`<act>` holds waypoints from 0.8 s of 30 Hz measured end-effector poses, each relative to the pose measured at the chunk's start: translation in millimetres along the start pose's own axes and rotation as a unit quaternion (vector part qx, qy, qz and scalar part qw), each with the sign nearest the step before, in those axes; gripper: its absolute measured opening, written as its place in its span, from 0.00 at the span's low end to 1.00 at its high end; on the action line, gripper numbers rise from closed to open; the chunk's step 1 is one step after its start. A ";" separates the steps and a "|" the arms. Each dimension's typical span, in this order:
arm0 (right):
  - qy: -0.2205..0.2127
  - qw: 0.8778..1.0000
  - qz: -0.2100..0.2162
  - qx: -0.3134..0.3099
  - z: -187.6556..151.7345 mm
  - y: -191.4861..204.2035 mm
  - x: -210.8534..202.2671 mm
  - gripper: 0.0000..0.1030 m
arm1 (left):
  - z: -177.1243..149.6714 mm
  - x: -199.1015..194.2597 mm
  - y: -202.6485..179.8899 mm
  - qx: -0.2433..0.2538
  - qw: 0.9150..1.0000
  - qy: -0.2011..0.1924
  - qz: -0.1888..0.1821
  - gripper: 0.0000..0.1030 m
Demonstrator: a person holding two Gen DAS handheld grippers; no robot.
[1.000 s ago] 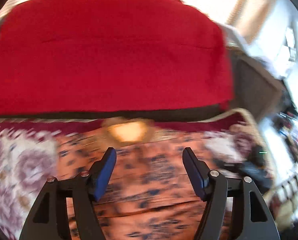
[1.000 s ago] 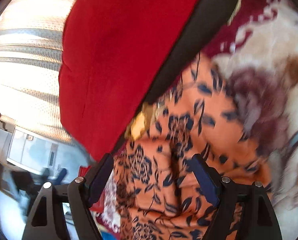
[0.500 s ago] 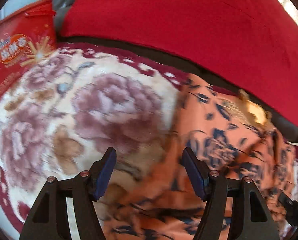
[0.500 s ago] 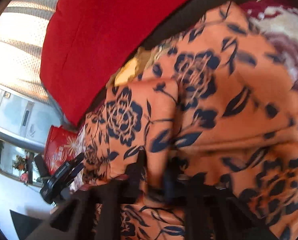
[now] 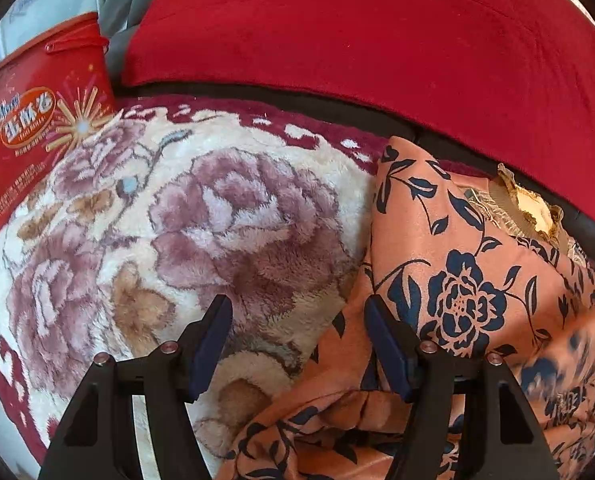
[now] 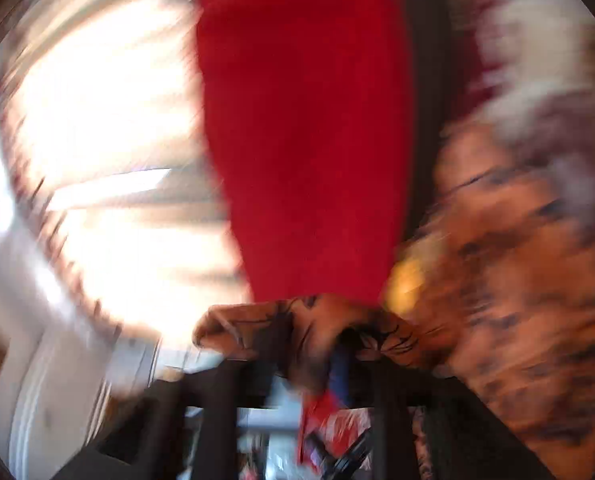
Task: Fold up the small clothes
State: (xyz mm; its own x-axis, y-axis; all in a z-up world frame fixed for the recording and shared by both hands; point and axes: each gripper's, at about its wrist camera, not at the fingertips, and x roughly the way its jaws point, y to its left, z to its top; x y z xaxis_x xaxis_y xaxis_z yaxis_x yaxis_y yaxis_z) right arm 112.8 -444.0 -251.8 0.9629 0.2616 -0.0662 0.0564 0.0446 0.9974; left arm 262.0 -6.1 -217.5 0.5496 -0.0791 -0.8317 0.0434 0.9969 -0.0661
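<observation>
An orange garment with dark blue flowers (image 5: 457, 292) lies rumpled on a plush floral blanket (image 5: 237, 208); its pale lace collar (image 5: 533, 204) rests near the red cushion. My left gripper (image 5: 297, 320) hangs open just over the blanket. Its right finger sits at the garment's left edge, and nothing is gripped. The right wrist view is badly blurred. There a bunched fold of the garment (image 6: 517, 280) drapes over my right gripper (image 6: 329, 344), caught between jaws that are close together and opening.
A large red cushion (image 5: 357, 40) stands behind the blanket, and shows as the red cushion (image 6: 309, 120) in the right wrist view. A red printed box (image 5: 37, 128) sits at the blanket's far left. A bright window fills the left of the right wrist view.
My left gripper dropped and turned toward the blanket, then held still. My right gripper closed on a fold of the garment and swung away with it, blurring its view.
</observation>
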 end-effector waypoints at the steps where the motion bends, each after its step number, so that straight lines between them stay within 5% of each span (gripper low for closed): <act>1: -0.011 0.999 0.003 0.044 5.0 -14.9 -8.0 0.93 | 0.4 0.1 -1.5 0.002 1.000 -0.002 0.002 0.67; 3: -0.015 0.997 0.025 0.070 5.0 -24.1 -12.7 1.00 | 2.3 1.2 -3.2 0.000 1.000 -0.004 0.005 0.67; 8: -0.028 0.993 -0.079 -0.087 0.1 19.0 -12.3 0.99 | 6.4 -14.9 -11.5 0.003 0.999 -0.047 -0.015 0.67; 13: -0.059 0.976 -0.141 -0.158 7.9 42.3 -12.8 0.96 | 2.4 -16.9 -31.7 0.049 0.997 -0.061 -0.013 0.67; 17: -0.018 0.971 -0.182 -0.152 30.4 35.5 -5.7 0.66 | -0.6 -7.7 -41.4 0.053 0.998 -0.041 -0.019 0.67; 24: 0.032 0.887 -0.346 -0.304 28.9 87.2 62.3 0.64 | -2.4 0.1 -59.0 0.051 0.997 -0.010 -0.054 0.67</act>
State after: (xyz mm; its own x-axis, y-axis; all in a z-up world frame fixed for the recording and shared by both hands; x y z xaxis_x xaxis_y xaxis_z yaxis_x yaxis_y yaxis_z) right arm 185.3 -451.7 -168.2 0.7346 0.0222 -0.6781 0.4572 0.7222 0.5190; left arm 257.4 -65.0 -215.0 0.5536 -0.1862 -0.8117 0.1873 0.9775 -0.0965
